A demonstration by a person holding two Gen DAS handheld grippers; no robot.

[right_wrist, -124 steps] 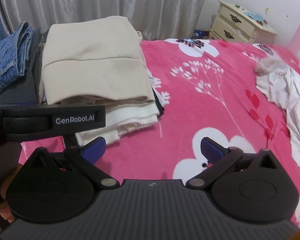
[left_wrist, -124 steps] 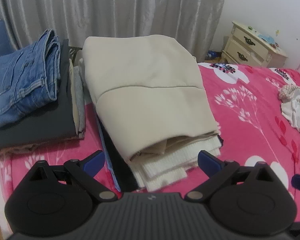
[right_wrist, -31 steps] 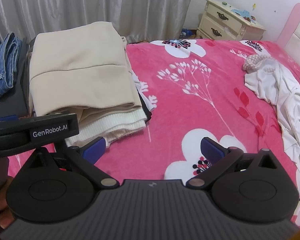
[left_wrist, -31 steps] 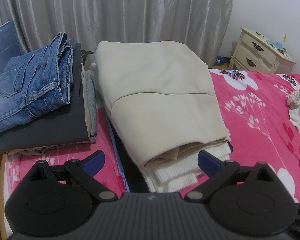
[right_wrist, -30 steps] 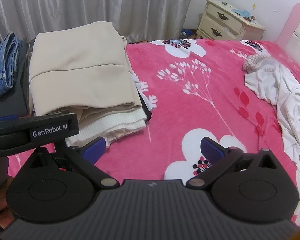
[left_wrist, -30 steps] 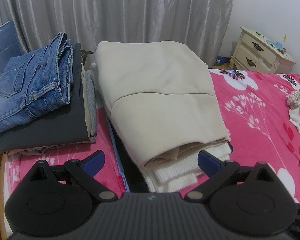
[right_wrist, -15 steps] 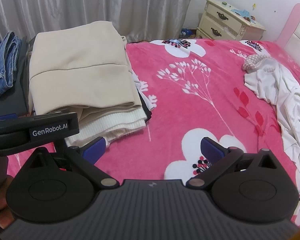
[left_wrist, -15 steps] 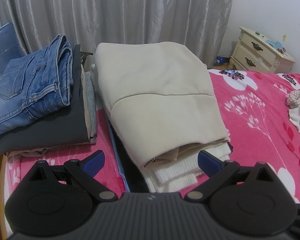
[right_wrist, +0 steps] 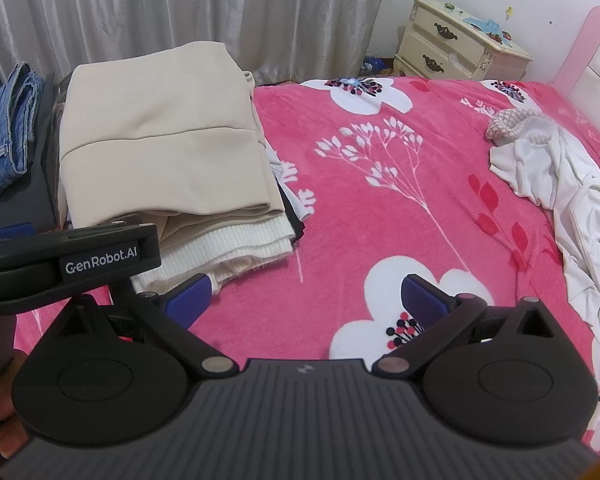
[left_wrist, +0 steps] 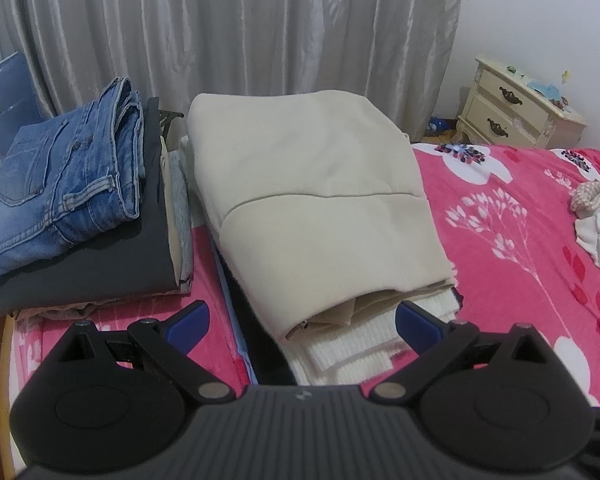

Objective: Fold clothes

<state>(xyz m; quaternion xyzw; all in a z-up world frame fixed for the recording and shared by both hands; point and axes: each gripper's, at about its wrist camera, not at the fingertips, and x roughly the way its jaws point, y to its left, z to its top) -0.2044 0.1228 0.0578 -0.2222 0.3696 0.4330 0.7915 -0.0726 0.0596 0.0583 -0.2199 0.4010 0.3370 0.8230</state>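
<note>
A folded beige garment tops a stack with a white knit piece under it. My left gripper stands open just short of that stack's near edge, nothing between its fingers. A second pile at the left has folded blue jeans on dark grey cloth. My right gripper is open over the bare pink floral bedspread, to the right of the stack. Unfolded white clothes lie crumpled at the far right.
Grey curtains hang behind the bed. A cream nightstand stands at the back right, next to a pink headboard. The left gripper's body crosses the right wrist view at lower left, with fingers of a hand below it.
Both grippers have drawn back and lifted a little from the beige stack since four seconds ago. Over the last second almost nothing has moved.
</note>
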